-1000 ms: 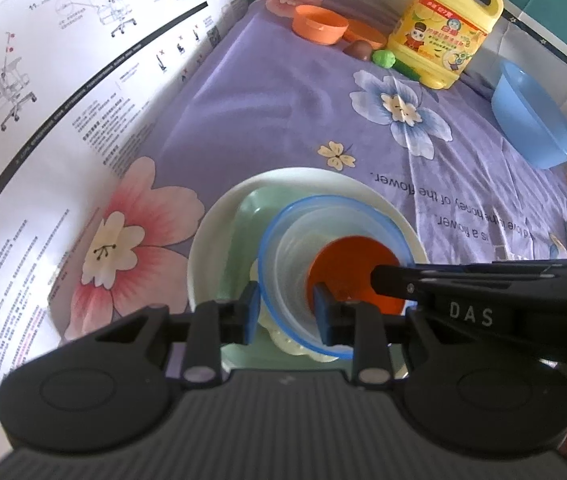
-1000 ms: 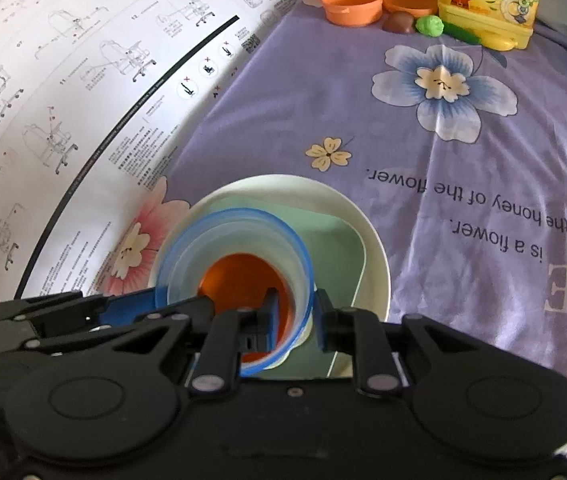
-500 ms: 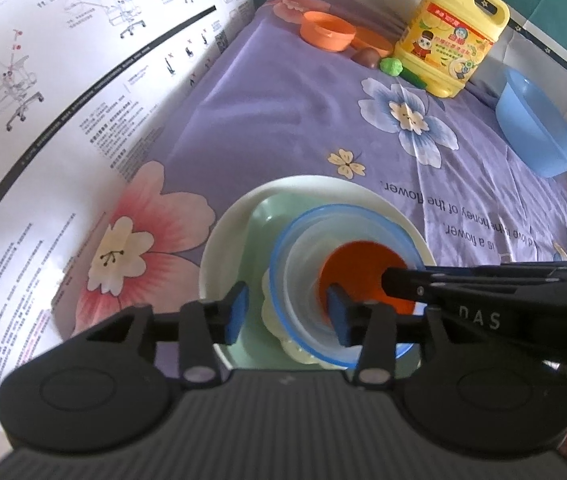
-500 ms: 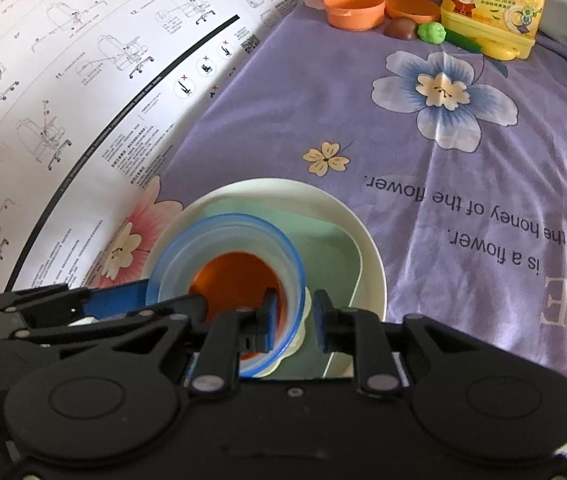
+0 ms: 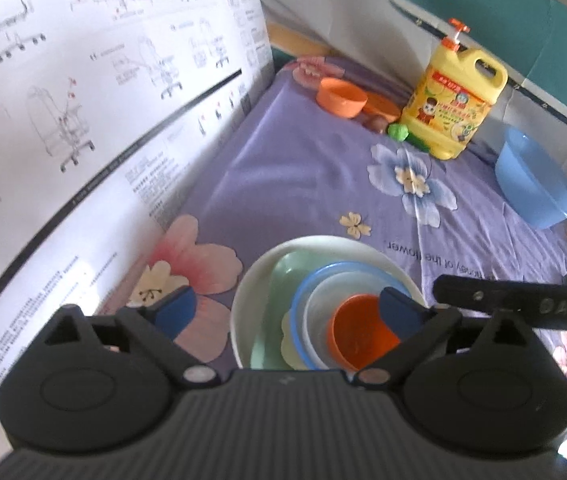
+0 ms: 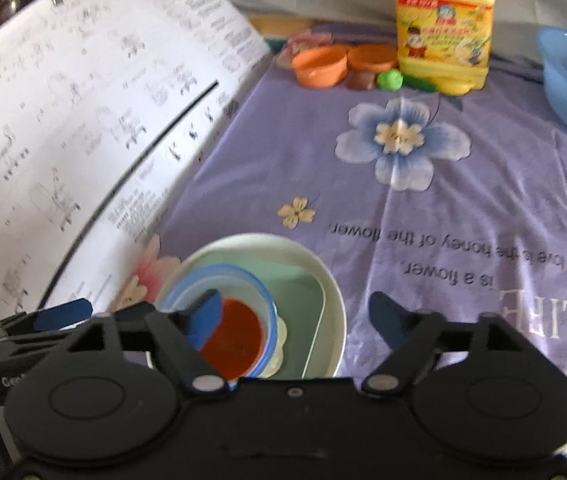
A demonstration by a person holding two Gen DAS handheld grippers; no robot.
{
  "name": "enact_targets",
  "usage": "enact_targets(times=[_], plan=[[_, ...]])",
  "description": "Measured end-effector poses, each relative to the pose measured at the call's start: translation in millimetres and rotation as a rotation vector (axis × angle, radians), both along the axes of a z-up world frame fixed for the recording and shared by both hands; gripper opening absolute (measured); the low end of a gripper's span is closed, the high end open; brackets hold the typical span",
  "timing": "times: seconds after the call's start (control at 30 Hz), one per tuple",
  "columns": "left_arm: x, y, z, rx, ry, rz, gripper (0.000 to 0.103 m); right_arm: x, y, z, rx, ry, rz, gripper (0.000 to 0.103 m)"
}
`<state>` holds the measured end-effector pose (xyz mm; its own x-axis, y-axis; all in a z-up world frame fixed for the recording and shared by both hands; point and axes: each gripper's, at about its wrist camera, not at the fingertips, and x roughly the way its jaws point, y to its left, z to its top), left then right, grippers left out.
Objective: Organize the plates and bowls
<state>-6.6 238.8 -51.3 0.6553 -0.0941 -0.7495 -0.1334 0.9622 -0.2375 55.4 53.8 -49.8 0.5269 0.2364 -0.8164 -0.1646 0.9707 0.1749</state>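
Observation:
A stack stands on the purple flowered cloth: a white plate (image 5: 315, 246) (image 6: 323, 276), a pale green dish (image 5: 279, 276) (image 6: 303, 292), a blue-rimmed clear bowl (image 5: 303, 292) (image 6: 235, 274) and an orange bowl (image 5: 355, 332) (image 6: 235, 340) nested inside. My left gripper (image 5: 283, 312) hangs above the stack, its jaws opening wide, pads pressing on nothing. My right gripper (image 6: 295, 318) is likewise above the stack with jaws opening; its left fingertip (image 6: 203, 320) overlaps the bowls in the picture without gripping them. Each gripper shows at the edge of the other's view.
A large instruction sheet (image 5: 83, 120) rises along the left. At the far end stand two orange bowls (image 5: 341, 98), a yellow detergent jug (image 5: 453, 108), a small green thing (image 5: 397, 132) and a brown one. A blue basin (image 5: 535, 184) sits at the right.
Both grippers let go of the blue-rimmed bowl's rim, spread their jaws wide and rose away from the stack. The stack stayed in place.

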Motion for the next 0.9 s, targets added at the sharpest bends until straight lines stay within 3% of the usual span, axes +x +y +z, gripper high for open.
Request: enact_targets(times=[0.13, 0.47, 0.77, 0.9], plan=[[-10.7, -2.7, 8.5, 0.009, -0.033, -0.013, 0.103, -15.4, -8.9, 9.9, -0.012, -0.053, -0.01, 0.103], [-49.4, -33.5, 32.8, 0.176, -0.138, -0.091, 0.103, -66.0, -34.6, 30.4, -0.06, -0.148, -0.005, 0.103], [-71.7, -46.2, 43.6, 0.22, -0.159, -0.088, 0.103, -107.5, -31.2, 43.4, -0.133, -0.263, 0.064, 0.103], [-76.8, -41.8, 36.9, 0.206, -0.12, -0.077, 0.103, -120.1, -36.8, 39.0, -0.135, -0.251, 0.066, 0.103]])
